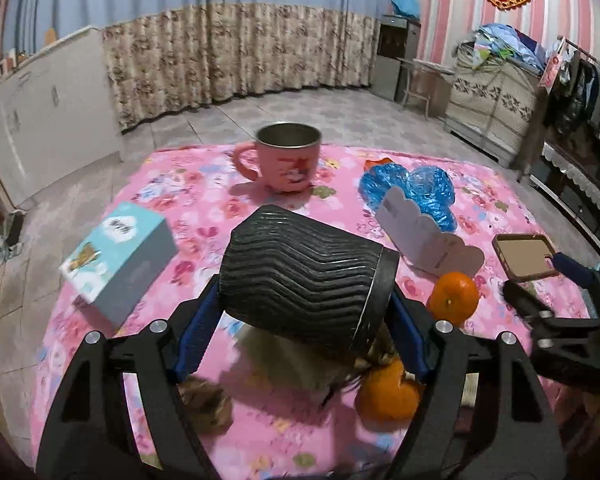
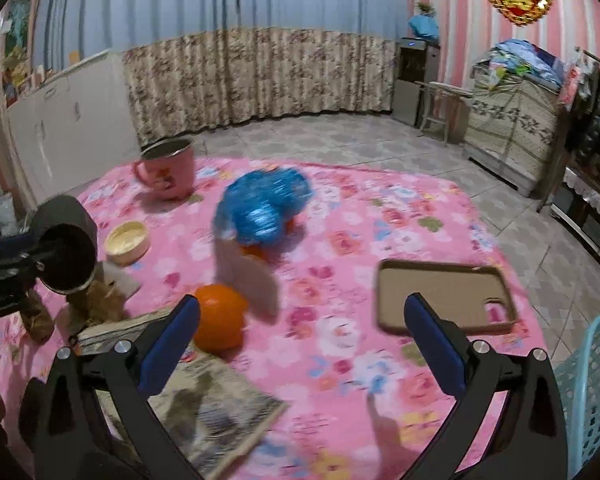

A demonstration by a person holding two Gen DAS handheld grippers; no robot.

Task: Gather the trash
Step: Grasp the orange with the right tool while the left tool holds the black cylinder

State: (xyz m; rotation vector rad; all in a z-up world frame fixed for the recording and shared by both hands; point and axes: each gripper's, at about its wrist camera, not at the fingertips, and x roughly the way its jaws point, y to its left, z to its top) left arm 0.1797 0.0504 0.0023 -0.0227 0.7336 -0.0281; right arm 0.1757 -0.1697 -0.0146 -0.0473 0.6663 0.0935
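My left gripper (image 1: 304, 300) is shut on a black ribbed cup (image 1: 300, 272), held on its side above the pink flowered cloth (image 1: 284, 436). The right wrist view shows that cup (image 2: 66, 256) at the far left. Crumpled brown paper (image 1: 208, 404) lies under it. A crumpled blue plastic bag (image 1: 412, 192) (image 2: 266, 208) and a white scalloped card (image 1: 424, 236) lie farther back. My right gripper (image 2: 303, 308) (image 1: 548, 284) is open over the cloth with nothing between its fingers.
On the cloth sit a pink mug (image 1: 288, 160), a teal box (image 1: 116, 256), two oranges (image 1: 454, 298) (image 1: 388, 396), a brown phone case (image 2: 446, 298), a cream dish (image 2: 126, 242) and a printed paper (image 2: 212, 400). A teal basket (image 2: 592, 392) stands at the right edge.
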